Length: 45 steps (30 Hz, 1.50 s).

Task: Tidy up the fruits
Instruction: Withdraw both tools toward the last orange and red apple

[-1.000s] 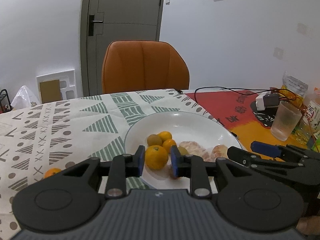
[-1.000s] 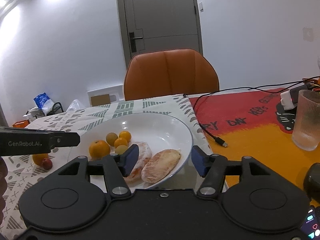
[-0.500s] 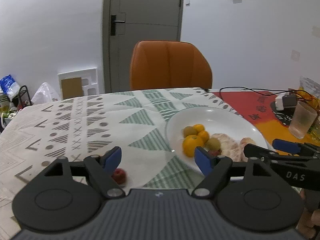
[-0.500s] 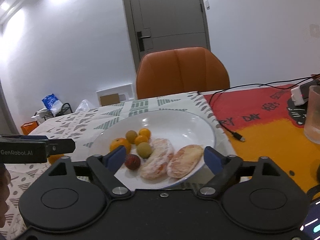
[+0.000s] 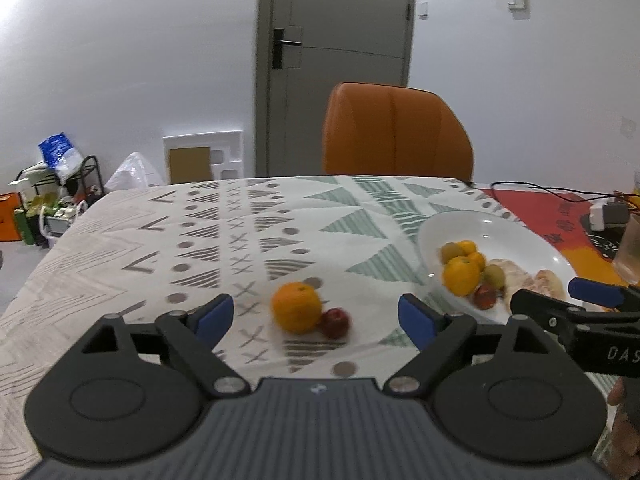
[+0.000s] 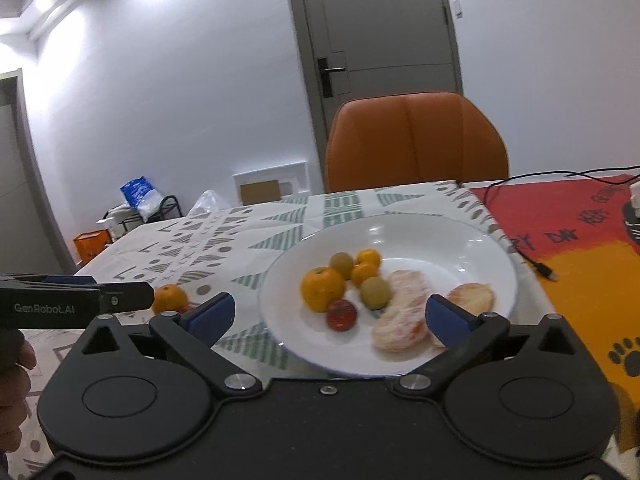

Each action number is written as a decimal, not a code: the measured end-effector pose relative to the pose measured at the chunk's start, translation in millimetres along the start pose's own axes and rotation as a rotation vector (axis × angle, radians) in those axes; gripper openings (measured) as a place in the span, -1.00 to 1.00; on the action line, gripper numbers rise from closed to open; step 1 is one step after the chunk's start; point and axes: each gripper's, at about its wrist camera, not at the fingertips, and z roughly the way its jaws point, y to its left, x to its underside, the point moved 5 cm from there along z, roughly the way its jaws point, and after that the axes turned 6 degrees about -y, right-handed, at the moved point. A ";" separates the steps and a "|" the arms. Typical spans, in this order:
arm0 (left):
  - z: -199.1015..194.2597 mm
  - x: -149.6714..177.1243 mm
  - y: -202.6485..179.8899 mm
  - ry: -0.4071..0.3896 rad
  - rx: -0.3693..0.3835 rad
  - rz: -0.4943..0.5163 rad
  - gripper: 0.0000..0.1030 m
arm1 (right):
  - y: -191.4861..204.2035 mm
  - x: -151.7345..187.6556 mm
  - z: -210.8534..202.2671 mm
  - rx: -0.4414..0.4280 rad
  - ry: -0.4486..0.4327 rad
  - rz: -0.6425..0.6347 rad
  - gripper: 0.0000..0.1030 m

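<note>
A white plate (image 5: 520, 236) (image 6: 460, 240) holds several fruits: an orange (image 6: 322, 289), small oranges, two green fruits, a small red fruit (image 6: 341, 315) and peeled citrus pieces (image 6: 404, 312). On the patterned cloth left of the plate lie a loose orange (image 5: 296, 312) (image 6: 169, 298) and a small red fruit (image 5: 335, 322) touching it. My left gripper (image 5: 316, 318) is open and empty, just before this pair. My right gripper (image 6: 328, 316) is open and empty at the plate's near rim.
An orange chair (image 5: 396, 136) stands behind the table. A red and orange mat (image 6: 580, 240) with a black cable (image 6: 536, 260) lies to the right. A glass (image 5: 632, 248) stands at the right edge.
My left gripper let go of the orange on the plate, opened and swung left to the loose orange and red fruit. My right gripper opened wider, and a red fruit now lies on the plate.
</note>
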 end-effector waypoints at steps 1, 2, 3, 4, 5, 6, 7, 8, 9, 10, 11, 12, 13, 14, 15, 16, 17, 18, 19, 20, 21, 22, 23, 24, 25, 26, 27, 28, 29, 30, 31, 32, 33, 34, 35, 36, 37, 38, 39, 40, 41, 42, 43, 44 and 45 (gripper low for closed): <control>-1.4 0.5 4.7 0.000 -0.008 -0.005 0.71 | 3.3 0.6 0.4 -0.005 0.002 -0.002 1.00; -2.9 0.7 8.5 0.000 -0.014 -0.009 0.71 | 7.1 0.9 1.6 -0.012 0.004 -0.005 1.00; -4.7 0.9 12.5 -0.002 -0.021 -0.014 0.71 | 9.4 1.5 3.0 -0.016 0.006 -0.007 1.00; -6.5 1.2 16.3 -0.005 -0.027 -0.019 0.71 | 12.9 1.8 4.5 -0.022 0.009 -0.008 1.00; -8.3 1.6 20.0 -0.007 -0.033 -0.024 0.71 | 16.0 2.6 5.1 -0.026 0.012 -0.010 1.00; -10.1 2.1 24.1 -0.009 -0.040 -0.028 0.72 | 19.6 3.1 6.2 -0.031 0.015 -0.014 1.00; -11.5 2.7 27.1 -0.009 -0.045 -0.030 0.72 | 22.8 3.6 6.4 -0.036 0.016 -0.017 1.00; -12.6 3.0 30.1 -0.010 -0.050 -0.033 0.72 | 26.5 3.8 7.2 -0.041 0.019 -0.022 1.00; -14.1 3.7 33.7 -0.011 -0.056 -0.036 0.72 | 30.1 3.8 7.6 -0.048 0.019 -0.026 1.00; -14.9 4.4 36.3 -0.011 -0.061 -0.038 0.72 | 33.3 4.0 7.8 -0.055 0.017 -0.029 1.00; -15.8 5.4 39.3 -0.011 -0.066 -0.042 0.72 | 36.8 4.0 8.0 -0.061 0.017 -0.033 1.00; -16.8 6.0 42.6 -0.011 -0.071 -0.046 0.72 | 39.6 4.1 8.0 -0.065 0.017 -0.036 1.00; -17.8 6.5 45.1 -0.012 -0.075 -0.049 0.72 | 42.4 3.9 8.1 -0.070 0.017 -0.039 1.00; -19.1 7.3 47.4 -0.014 -0.076 -0.053 0.72 | 45.2 3.7 8.5 -0.077 0.017 -0.041 1.00; -20.3 7.6 50.0 -0.015 -0.077 -0.056 0.72 | 47.5 3.3 8.4 -0.085 0.017 -0.043 1.00; -21.4 7.8 51.6 -0.017 -0.077 -0.057 0.72 | 50.8 2.9 8.8 -0.094 0.018 -0.047 1.00; -22.9 7.9 53.8 -0.019 -0.076 -0.058 0.72 | 53.7 2.4 9.4 -0.101 0.018 -0.053 1.00; -23.8 8.2 55.3 -0.021 -0.077 -0.061 0.72 | 57.0 2.0 10.4 -0.106 0.019 -0.064 1.00; -24.9 8.6 57.1 -0.022 -0.076 -0.065 0.72 | 59.8 1.5 11.3 -0.101 0.020 -0.076 1.00; -25.9 8.8 58.5 -0.023 -0.075 -0.070 0.72 | 62.2 1.0 12.1 -0.099 0.020 -0.083 0.99; -27.2 9.2 60.7 -0.025 -0.074 -0.079 0.72 | 64.7 0.6 12.2 -0.107 0.017 -0.085 0.97; -27.9 10.0 62.0 -0.026 -0.075 -0.087 0.72 | 67.2 0.2 12.2 -0.122 0.015 -0.086 0.95; -28.7 11.1 64.3 -0.027 -0.077 -0.093 0.72 | 70.5 -0.2 13.1 -0.132 0.018 -0.091 0.90; -29.1 12.4 66.3 -0.026 -0.081 -0.096 0.72 | 74.4 -0.3 14.3 -0.140 0.021 -0.102 0.83; -29.1 13.7 68.4 -0.024 -0.085 -0.100 0.72 | 77.7 -0.2 14.9 -0.146 0.024 -0.112 0.80; -29.0 15.2 70.9 -0.021 -0.088 -0.104 0.72 | 81.7 -0.1 16.1 -0.156 0.027 -0.125 0.74; -29.1 16.7 73.1 -0.020 -0.089 -0.109 0.72 | 84.3 0.3 16.8 -0.164 0.030 -0.131 0.70; -28.8 18.1 75.6 -0.017 -0.089 -0.116 0.72 | 86.9 0.7 18.0 -0.171 0.033 -0.136 0.68; -28.3 19.2 77.8 -0.014 -0.091 -0.122 0.72 | 89.4 1.3 19.9 -0.178 0.038 -0.140 0.64; -27.8 20.2 80.0 -0.012 -0.091 -0.128 0.72 | 91.9 2.0 21.4 -0.183 0.043 -0.142 0.57; -27.7 21.2 82.1 -0.010 -0.093 -0.132 0.72 | 93.5 2.3 23.4 -0.187 0.049 -0.144 0.54; -27.4 21.8 83.7 -0.009 -0.093 -0.135 0.71 | 94.8 3.0 25.2 -0.190 0.055 -0.144 0.49; -27.0 22.2 85.3 -0.009 -0.091 -0.139 0.72 | 96.2 3.8 26.2 -0.193 0.060 -0.144 0.44; -26.3 22.5 86.8 -0.008 -0.089 -0.143 0.71 | 97.4 4.4 28.6 -0.198 0.070 -0.143 0.41; -26.2 23.4 88.2 -0.008 -0.087 -0.148 0.71 | 98.2 5.1 29.9 -0.201 0.076 -0.141 0.34; -25.4 23.8 89.9 -0.008 -0.086 -0.154 0.71 | 99.1 5.7 31.5 -0.204 0.083 -0.139 0.30; -24.6 24.0 91.5 -0.006 -0.088 -0.157 0.71 | 100.3 6.2 33.3 -0.209 0.088 -0.139 0.28; -24.1 24.2 93.0 -0.006 -0.090 -0.159 0.71 | 101.6 6.6 34.8 -0.212 0.093 -0.142 0.23; -23.3 24.6 94.0 -0.006 -0.090 -0.161 0.70 | 102.9 7.3 36.0 -0.212 0.096 -0.146 0.21; -22.2 25.2 95.1 -0.003 -0.091 -0.164 0.69 | 104.1 7.7 37.6 -0.212 0.100 -0.151 0.19; -21.3 25.6 96.3 0.000 -0.090 -0.168 0.69 | 105.5 8.1 39.3 -0.214 0.105 -0.155 0.17; -20.6 25.7 97.8 0.001 -0.087 -0.172 0.68 | 106.4 8.9 40.0 -0.215 0.107 -0.157 0.15; -19.6 26.2 99.2 0.003 -0.085 -0.175 0.67 | 107.2 9.5 41.6 -0.216 0.111 -0.158 0.15; -18.6 26.8 100.1 0.005 -0.085 -0.177 0.67 | 108.3 10.1 43.5 -0.217 0.117 -0.161 0.14; -17.4 27.3 101.0 0.007 -0.085 -0.179 0.67 | 109.1 10.5 45.4 -0.217 0.121 -0.163 0.14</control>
